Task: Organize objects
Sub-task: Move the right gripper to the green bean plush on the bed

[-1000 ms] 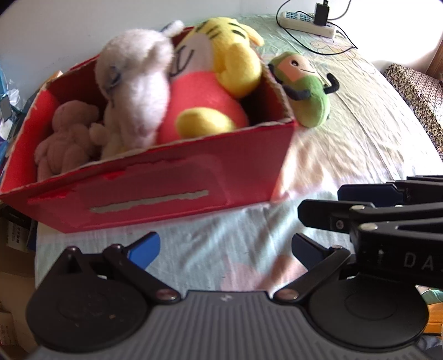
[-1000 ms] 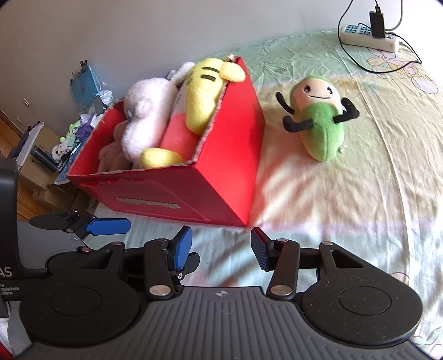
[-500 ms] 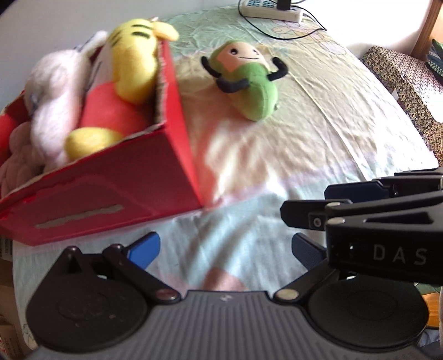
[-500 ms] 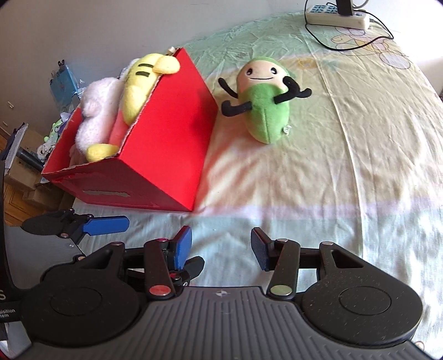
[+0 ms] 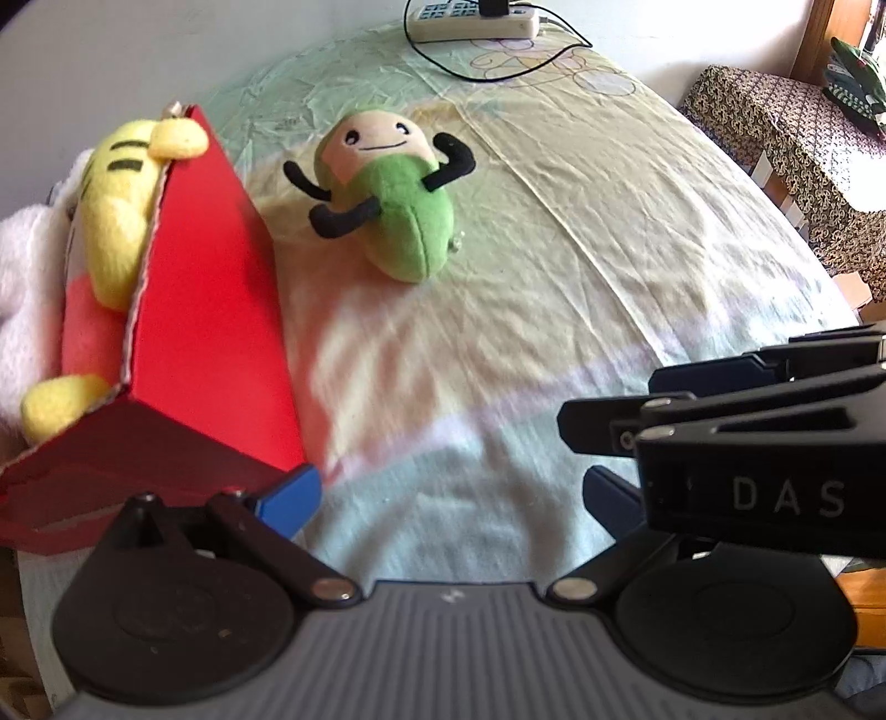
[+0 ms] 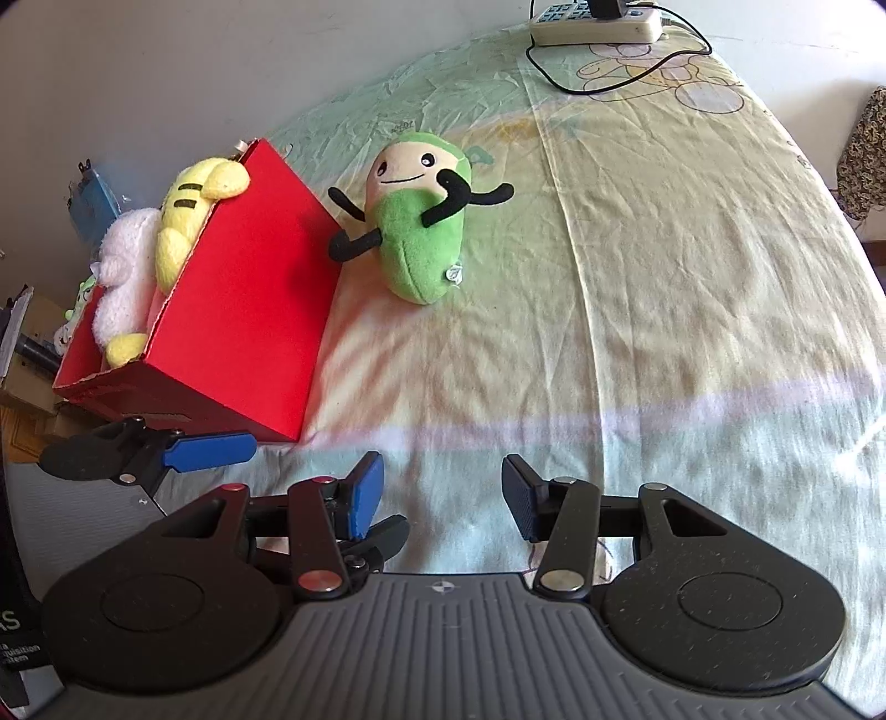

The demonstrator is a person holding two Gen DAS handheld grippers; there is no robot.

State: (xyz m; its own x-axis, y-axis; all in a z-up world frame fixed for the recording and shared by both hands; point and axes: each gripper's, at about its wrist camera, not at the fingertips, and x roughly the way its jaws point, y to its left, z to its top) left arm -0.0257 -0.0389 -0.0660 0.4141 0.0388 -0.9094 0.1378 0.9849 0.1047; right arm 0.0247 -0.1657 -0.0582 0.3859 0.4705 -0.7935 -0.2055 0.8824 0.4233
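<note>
A green bean-shaped plush with a pale face and black arms (image 5: 396, 205) lies on the bed sheet just right of a red cardboard box (image 5: 210, 310); it also shows in the right wrist view (image 6: 423, 235). The box (image 6: 243, 310) holds a yellow tiger plush (image 5: 119, 205) and a white plush (image 6: 124, 271). My left gripper (image 5: 451, 498) is open and empty, near the box's front right corner. My right gripper (image 6: 443, 498) is open and empty, low over the sheet, well short of the green plush.
A white power strip with a black cable (image 5: 470, 19) lies at the far end of the bed. A patterned stool (image 5: 797, 144) stands off the right edge. Clutter and boxes (image 6: 33, 332) sit on the floor left of the bed.
Both grippers have swung to the right, from facing the red box toward the green plush, which now sits nearer the middle of both views. Both stayed open.
</note>
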